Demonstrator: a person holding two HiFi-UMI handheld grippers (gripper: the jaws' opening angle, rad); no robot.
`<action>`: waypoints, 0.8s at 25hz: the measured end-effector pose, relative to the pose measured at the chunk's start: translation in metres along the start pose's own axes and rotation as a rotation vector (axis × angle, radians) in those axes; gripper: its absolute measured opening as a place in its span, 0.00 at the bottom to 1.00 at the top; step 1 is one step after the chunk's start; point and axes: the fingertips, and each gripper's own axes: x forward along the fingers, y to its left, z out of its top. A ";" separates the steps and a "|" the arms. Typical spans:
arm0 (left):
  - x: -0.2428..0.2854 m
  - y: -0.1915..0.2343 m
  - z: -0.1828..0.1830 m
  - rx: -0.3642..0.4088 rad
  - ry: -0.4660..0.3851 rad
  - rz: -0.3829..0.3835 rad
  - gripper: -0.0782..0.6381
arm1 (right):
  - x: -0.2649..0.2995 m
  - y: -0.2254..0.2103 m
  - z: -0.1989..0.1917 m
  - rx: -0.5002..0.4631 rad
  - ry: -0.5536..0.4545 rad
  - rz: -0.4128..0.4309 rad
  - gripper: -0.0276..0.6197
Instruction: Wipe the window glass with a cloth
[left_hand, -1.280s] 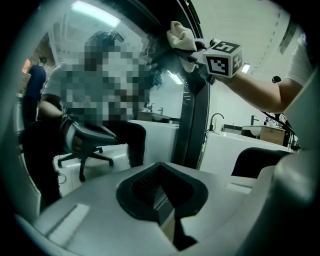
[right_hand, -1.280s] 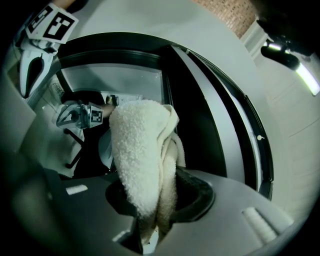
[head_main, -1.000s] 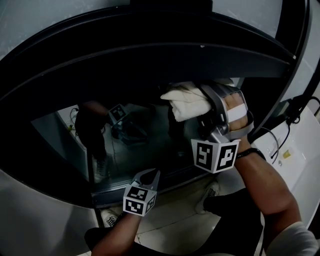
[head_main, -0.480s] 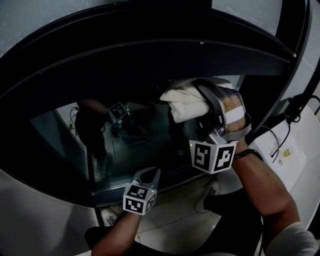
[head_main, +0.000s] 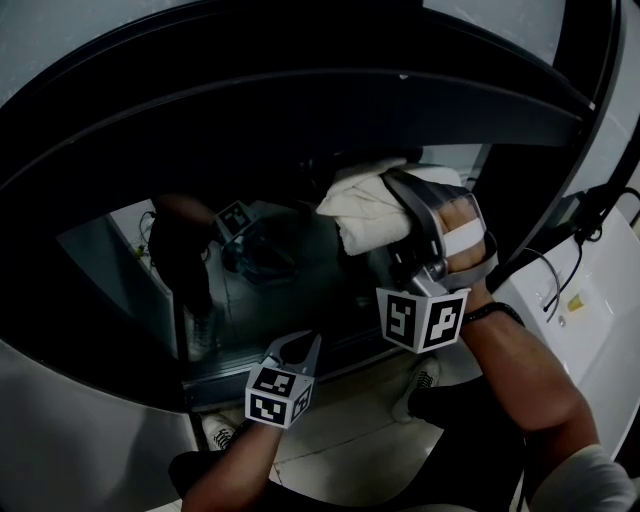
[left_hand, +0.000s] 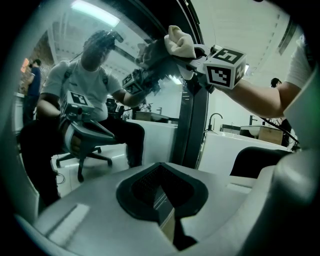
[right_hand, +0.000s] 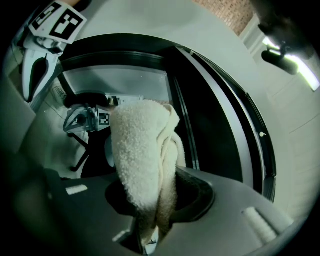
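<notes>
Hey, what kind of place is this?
Probably an indoor lab or office workroom: dark-framed window glass, a swivel office chair reflected in it, white counters with a tap, and a ceiling strip light.

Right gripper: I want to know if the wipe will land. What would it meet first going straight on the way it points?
The right gripper holds the cloth out front, so the cloth would meet the window glass first. It looks close, perhaps touching; depth is unclear.
</notes>
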 end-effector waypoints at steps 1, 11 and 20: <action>0.000 0.000 0.001 0.000 0.001 0.001 0.13 | 0.000 0.001 -0.001 0.002 0.000 0.004 0.20; 0.001 0.000 0.002 -0.005 0.013 0.002 0.13 | -0.002 0.012 -0.001 0.023 0.002 0.011 0.20; 0.002 0.004 -0.006 -0.003 0.006 -0.001 0.13 | -0.011 0.035 0.003 0.034 0.003 0.018 0.20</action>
